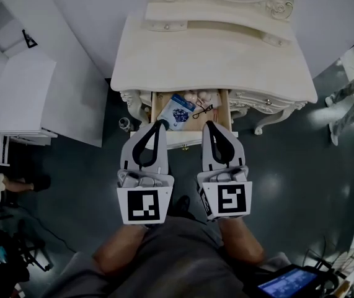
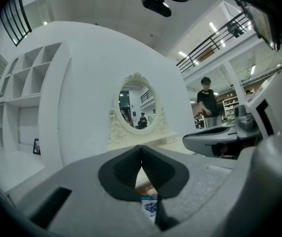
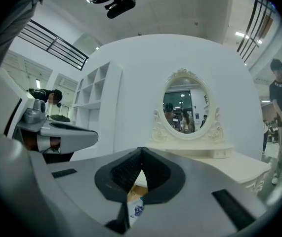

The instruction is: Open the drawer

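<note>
A cream dressing table [image 1: 214, 61] stands ahead, and its middle drawer [image 1: 186, 139] is pulled out. Inside lie a blue-and-white packet [image 1: 178, 112], a thin black item and some pale round things. My left gripper [image 1: 159, 124] is shut, its tip over the drawer's front left corner next to the packet. My right gripper [image 1: 209, 124] is shut too, its tip over the drawer's front right part. Neither holds anything. In the left gripper view the jaws [image 2: 141, 147] meet, with the packet [image 2: 149, 206] below them. The right gripper view shows the same closed tips [image 3: 141, 149] above the packet [image 3: 136, 210].
An oval mirror [image 3: 185, 105] tops the table. A white shelf unit [image 1: 15, 92] stands at the left and a small jar [image 1: 124, 124] sits on the floor by the table leg. A person [image 3: 281, 112] stands at the right. My knees [image 1: 164, 253] are below the grippers.
</note>
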Action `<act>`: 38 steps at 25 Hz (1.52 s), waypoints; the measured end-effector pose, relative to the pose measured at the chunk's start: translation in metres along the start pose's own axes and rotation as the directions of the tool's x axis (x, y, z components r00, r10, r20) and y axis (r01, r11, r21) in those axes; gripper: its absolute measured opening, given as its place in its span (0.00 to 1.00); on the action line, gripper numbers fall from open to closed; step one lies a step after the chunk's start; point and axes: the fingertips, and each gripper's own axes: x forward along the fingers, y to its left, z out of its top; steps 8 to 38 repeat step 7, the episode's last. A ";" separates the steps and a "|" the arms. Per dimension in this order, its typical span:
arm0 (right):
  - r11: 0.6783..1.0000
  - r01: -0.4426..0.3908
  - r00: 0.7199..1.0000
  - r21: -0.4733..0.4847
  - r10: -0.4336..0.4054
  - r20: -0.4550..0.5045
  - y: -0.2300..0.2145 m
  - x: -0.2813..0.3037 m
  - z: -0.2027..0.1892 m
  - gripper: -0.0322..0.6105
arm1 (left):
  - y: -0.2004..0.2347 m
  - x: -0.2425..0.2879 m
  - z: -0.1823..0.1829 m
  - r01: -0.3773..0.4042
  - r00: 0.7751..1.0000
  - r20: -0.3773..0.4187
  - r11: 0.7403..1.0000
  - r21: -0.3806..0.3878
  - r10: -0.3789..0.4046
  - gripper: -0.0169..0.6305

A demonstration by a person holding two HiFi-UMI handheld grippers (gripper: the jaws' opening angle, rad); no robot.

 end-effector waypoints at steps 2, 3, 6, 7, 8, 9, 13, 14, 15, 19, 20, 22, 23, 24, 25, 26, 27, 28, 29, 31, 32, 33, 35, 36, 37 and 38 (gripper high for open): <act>1.000 0.001 1.000 0.004 -0.001 -0.001 -0.002 0.001 -0.001 0.07 | -0.001 0.002 -0.001 0.002 1.000 -0.005 1.000 0.008 -0.002 0.05; 1.000 0.002 1.000 0.006 -0.002 -0.002 -0.003 0.002 -0.002 0.07 | -0.001 0.003 -0.001 0.001 1.000 -0.005 1.000 0.009 -0.001 0.05; 1.000 0.001 1.000 0.009 -0.001 -0.003 -0.004 0.003 -0.003 0.07 | -0.001 0.005 -0.002 0.000 1.000 -0.004 1.000 0.006 0.000 0.05; 1.000 0.001 1.000 0.009 -0.001 -0.003 -0.004 0.004 -0.003 0.07 | -0.001 0.006 -0.002 0.000 1.000 -0.005 1.000 0.006 0.000 0.05; 1.000 0.001 1.000 0.009 -0.001 -0.003 -0.004 0.004 -0.003 0.07 | -0.001 0.006 -0.002 0.000 1.000 -0.005 1.000 0.006 0.000 0.05; 1.000 0.001 1.000 0.009 -0.001 -0.003 -0.004 0.004 -0.003 0.07 | -0.001 0.006 -0.002 0.000 1.000 -0.005 1.000 0.006 0.000 0.05; 1.000 0.001 1.000 0.009 -0.001 -0.003 -0.004 0.004 -0.003 0.07 | -0.001 0.006 -0.002 0.000 1.000 -0.005 1.000 0.006 0.000 0.05; 1.000 0.001 1.000 0.009 -0.001 -0.003 -0.004 0.004 -0.003 0.07 | -0.001 0.006 -0.002 0.000 1.000 -0.005 1.000 0.006 0.000 0.05; 1.000 0.001 1.000 0.009 -0.001 -0.003 -0.004 0.004 -0.003 0.07 | -0.001 0.006 -0.002 0.000 1.000 -0.005 1.000 0.006 0.000 0.05; 1.000 0.001 1.000 0.009 -0.001 -0.003 -0.004 0.004 -0.003 0.07 | -0.001 0.006 -0.002 0.000 1.000 -0.005 1.000 0.006 0.000 0.05; 1.000 0.001 1.000 0.009 -0.001 -0.003 -0.004 0.004 -0.003 0.07 | -0.001 0.006 -0.002 0.000 1.000 -0.005 1.000 0.006 0.000 0.05; 1.000 0.001 1.000 0.009 -0.001 -0.003 -0.004 0.004 -0.003 0.07 | -0.001 0.006 -0.002 0.000 1.000 -0.005 1.000 0.006 0.000 0.05; 1.000 0.001 1.000 0.009 -0.001 -0.003 -0.004 0.004 -0.003 0.07 | -0.001 0.006 -0.002 0.000 1.000 -0.005 1.000 0.006 0.000 0.05; 1.000 0.001 1.000 0.009 -0.001 -0.003 -0.004 0.004 -0.003 0.07 | -0.001 0.006 -0.002 0.000 1.000 -0.005 1.000 0.006 0.000 0.05; 1.000 0.001 1.000 0.009 -0.001 -0.003 -0.004 0.004 -0.003 0.07 | -0.001 0.006 -0.002 0.000 1.000 -0.005 1.000 0.006 0.000 0.05; 1.000 0.001 1.000 0.009 -0.001 -0.003 -0.004 0.004 -0.003 0.07 | -0.001 0.006 -0.002 0.000 1.000 -0.005 1.000 0.006 0.000 0.05; 1.000 0.001 1.000 0.009 -0.001 -0.003 -0.004 0.004 -0.003 0.07 | -0.001 0.006 -0.002 0.000 1.000 -0.005 1.000 0.006 0.000 0.05; 1.000 0.001 1.000 0.009 -0.001 -0.003 -0.004 0.004 -0.003 0.07 | -0.001 0.006 -0.002 0.000 1.000 -0.005 1.000 0.006 0.000 0.05; 1.000 0.001 1.000 0.009 -0.001 -0.003 -0.004 0.004 -0.003 0.07 | -0.001 0.006 -0.002 0.000 1.000 -0.005 1.000 0.006 0.000 0.05; 1.000 0.001 1.000 0.009 -0.001 -0.003 -0.004 0.004 -0.003 0.07 | -0.001 0.006 -0.002 0.000 1.000 -0.005 1.000 0.006 0.000 0.05; 1.000 0.001 1.000 0.009 -0.001 -0.003 -0.004 0.004 -0.003 0.07 | -0.001 0.006 -0.002 0.000 1.000 -0.005 1.000 0.006 0.000 0.05; 1.000 0.001 1.000 0.009 -0.001 -0.003 -0.004 0.004 -0.003 0.07 | -0.001 0.006 -0.002 0.000 1.000 -0.005 1.000 0.006 0.000 0.05; 1.000 0.001 1.000 0.009 -0.001 -0.003 -0.004 0.004 -0.003 0.07 | -0.001 0.006 -0.002 0.000 1.000 -0.005 1.000 0.006 0.000 0.05; 1.000 0.001 1.000 0.009 -0.001 -0.003 -0.004 0.004 -0.003 0.07 | -0.001 0.006 -0.002 0.000 1.000 -0.005 1.000 0.006 0.000 0.05; 1.000 0.001 1.000 0.009 -0.001 -0.003 -0.004 0.004 -0.003 0.07 | -0.001 0.006 -0.002 0.000 1.000 -0.005 1.000 0.006 0.000 0.05; 1.000 0.001 1.000 0.009 -0.001 -0.003 -0.004 0.004 -0.003 0.07 | -0.001 0.006 -0.002 0.000 1.000 -0.005 1.000 0.006 0.000 0.05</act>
